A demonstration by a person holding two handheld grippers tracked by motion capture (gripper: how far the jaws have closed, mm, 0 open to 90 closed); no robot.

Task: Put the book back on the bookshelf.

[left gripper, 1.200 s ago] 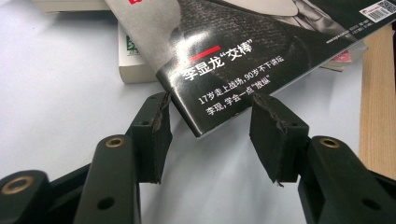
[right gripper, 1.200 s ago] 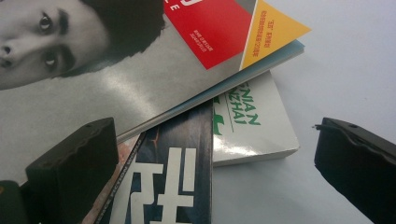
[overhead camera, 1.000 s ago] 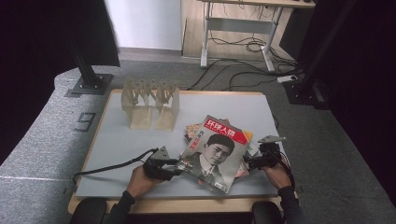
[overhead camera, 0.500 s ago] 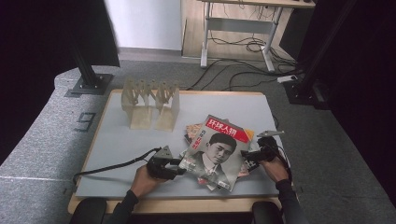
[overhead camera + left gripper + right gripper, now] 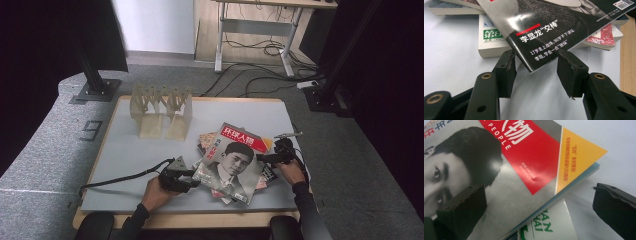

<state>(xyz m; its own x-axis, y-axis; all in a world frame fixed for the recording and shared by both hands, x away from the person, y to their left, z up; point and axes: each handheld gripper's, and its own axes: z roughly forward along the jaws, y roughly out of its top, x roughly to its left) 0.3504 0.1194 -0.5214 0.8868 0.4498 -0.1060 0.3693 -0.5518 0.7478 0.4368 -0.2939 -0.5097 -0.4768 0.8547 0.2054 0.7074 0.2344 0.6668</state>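
Note:
A stack of magazines lies right of the table's middle. The top magazine [image 5: 232, 162] has a man's portrait and a red title band. My left gripper [image 5: 194, 176] is at the magazine's near left corner. In the left gripper view that gripper [image 5: 536, 72] is open, and the glossy corner [image 5: 531, 67] pokes between the pads without being squeezed. My right gripper [image 5: 263, 158] is at the magazine's right edge. In the right gripper view it [image 5: 537, 212] is open wide, one pad [image 5: 461, 207] above the cover [image 5: 519, 170], the other off the edge over the table.
A pale slotted rack [image 5: 161, 112] stands at the back left of the grey table top [image 5: 125, 160]. Under the top magazine lie a white book [image 5: 491, 42] and other magazines [image 5: 544, 225]. The table's wooden border [image 5: 627, 57] runs close by.
My right gripper has moved left, toward the magazine, until its jaws straddle the right edge. The left gripper and the stack have stayed put.

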